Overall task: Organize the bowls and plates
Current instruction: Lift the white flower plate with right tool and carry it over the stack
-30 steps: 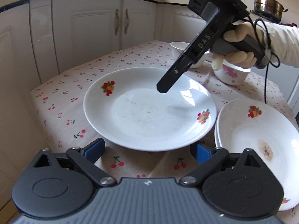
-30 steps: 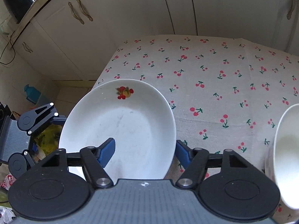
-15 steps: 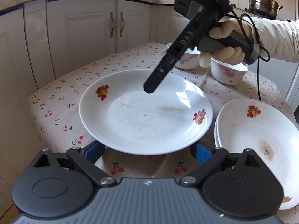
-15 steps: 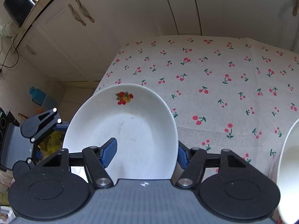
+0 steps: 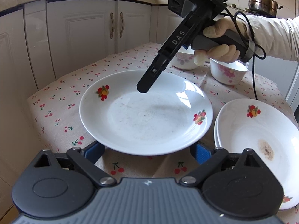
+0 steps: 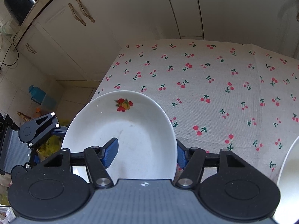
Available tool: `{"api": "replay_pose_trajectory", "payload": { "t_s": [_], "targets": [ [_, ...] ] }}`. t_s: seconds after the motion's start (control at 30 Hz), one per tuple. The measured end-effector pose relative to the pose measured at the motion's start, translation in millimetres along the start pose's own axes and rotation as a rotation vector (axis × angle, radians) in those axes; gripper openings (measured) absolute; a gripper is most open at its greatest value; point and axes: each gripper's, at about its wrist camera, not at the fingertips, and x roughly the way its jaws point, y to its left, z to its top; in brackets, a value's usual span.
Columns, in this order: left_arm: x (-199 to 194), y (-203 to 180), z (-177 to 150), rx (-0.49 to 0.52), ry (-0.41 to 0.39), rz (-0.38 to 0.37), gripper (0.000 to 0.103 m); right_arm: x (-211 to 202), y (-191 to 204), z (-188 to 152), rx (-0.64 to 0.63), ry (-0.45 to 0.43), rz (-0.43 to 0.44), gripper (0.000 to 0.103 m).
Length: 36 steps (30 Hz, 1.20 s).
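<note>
Left wrist view: left gripper (image 5: 147, 152) jaws wide apart, plate (image 5: 145, 112) rim over them, no pad contact seen. Plate white, fruit decals, faint smudges. Stacked plates (image 5: 256, 141) right, one stained; two bowls (image 5: 227, 71) behind.

Right wrist view: right gripper (image 6: 146, 152) spread, straddling plate rim (image 6: 119, 130), not clamped. Cherry-print tablecloth (image 6: 214, 85); cream cabinets (image 6: 130, 18).

My left gripper (image 5: 147, 150) has its blue fingertips tucked under the near rim of the plate (image 5: 145, 112), so I cannot tell whether they touch it. The stacked plates (image 5: 261, 141) run off the right edge. My right gripper's (image 6: 147, 154) right pad is half hidden behind the plate's rim. A white dish (image 6: 288, 177) is cut by that frame's right edge. One bowl (image 5: 184, 61) sits partly behind my gloved hand (image 5: 220, 41).
</note>
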Motion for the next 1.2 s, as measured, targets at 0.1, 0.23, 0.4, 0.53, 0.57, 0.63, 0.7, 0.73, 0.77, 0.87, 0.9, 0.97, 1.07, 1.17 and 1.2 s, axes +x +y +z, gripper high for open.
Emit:
{"api": "replay_pose_trajectory", "payload": {
  "t_s": [0.1, 0.23, 0.4, 0.53, 0.57, 0.63, 0.7, 0.73, 0.77, 0.87, 0.9, 0.97, 1.07, 1.17, 1.2],
  "targets": [
    [-0.5, -0.5, 0.0, 0.005, 0.004, 0.003, 0.097, 0.0, 3.1, -2.1, -0.016, -0.006, -0.011, 0.069],
    [-1.8, -2.1, 0.5, 0.013, 0.007, 0.014, 0.097, -3.7, 6.2, -3.2, -0.033, -0.022, -0.005, 0.069],
    [-5.7, -3.6, 4.2, 0.023, -0.001, 0.023, 0.097, -8.0, 8.2, -1.8, -0.037, -0.04, -0.001, 0.069],
    [-11.6, -6.6, 8.6, 0.034, -0.012, 0.025, 0.097, -11.5, 8.1, -3.7, -0.037, -0.043, -0.004, 0.069],
    [-13.3, -7.7, 9.7, 0.037, -0.013, 0.026, 0.097, -13.2, 8.0, -4.3, -0.036, -0.044, 0.0, 0.069],
    [-15.9, -9.3, 11.7, 0.037, -0.018, 0.025, 0.097, -17.0, 9.1, -5.5, -0.038, -0.046, 0.001, 0.069],
    [-18.1, -11.5, 13.2, 0.042, -0.022, 0.027, 0.097, -19.2, 11.2, -5.7, -0.046, -0.049, -0.002, 0.069],
    [-19.3, -12.8, 14.3, 0.044, -0.023, 0.028, 0.097, -20.6, 12.3, -5.8, -0.047, -0.051, -0.004, 0.069],
    [-20.3, -14.3, 15.6, 0.045, -0.024, 0.029, 0.097, -22.8, 13.5, -6.3, -0.049, -0.054, -0.004, 0.069],
    [-23.6, -19.2, 17.7, 0.049, -0.022, 0.03, 0.097, -30.4, 16.7, -8.8, -0.052, -0.062, -0.003, 0.069],
    [-25.1, -21.4, 18.4, 0.051, -0.021, 0.031, 0.097, -33.2, 17.7, -10.0, -0.051, -0.064, -0.001, 0.069],
    [-29.7, -27.1, 19.9, 0.054, -0.024, 0.034, 0.097, -40.0, 21.0, -13.0, -0.056, -0.071, 0.001, 0.069],
    [-38.1, -37.3, 22.2, 0.06, -0.025, 0.04, 0.097, -50.2, 27.8, -18.8, -0.07, -0.074, -0.002, 0.069],
    [-46.7, -48.7, 23.9, 0.063, -0.026, 0.044, 0.097, -59.0, 34.6, -26.7, -0.08, -0.074, -0.004, 0.069],
    [-49.5, -52.6, 24.1, 0.062, -0.026, 0.045, 0.097, -61.5, 36.4, -29.6, -0.083, -0.075, -0.003, 0.069]
  ]
}}
